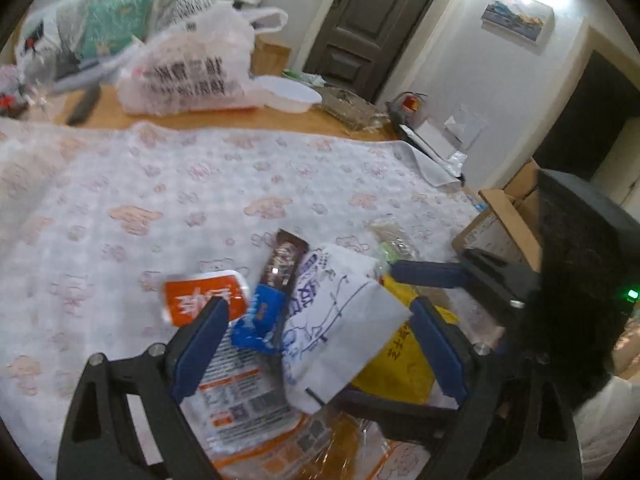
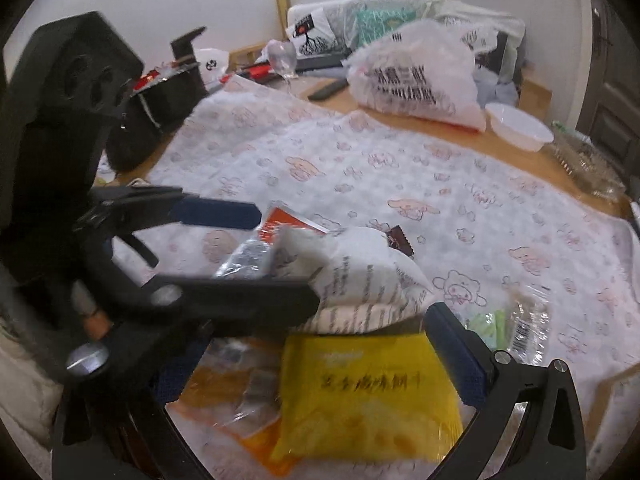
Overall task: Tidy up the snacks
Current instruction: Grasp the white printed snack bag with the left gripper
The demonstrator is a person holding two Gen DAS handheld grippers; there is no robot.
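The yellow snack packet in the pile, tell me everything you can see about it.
The yellow snack packet is a flat, glossy pouch that looks like plastic, with dark printed characters across it and a pale picture lower down. It seems sealed and lies flat on the patterned cloth. A white packet with blue print overlaps its top edge, and an orange-trimmed clear packet lies against its side. It sits between the fingers of the open right gripper, which do not visibly press it.
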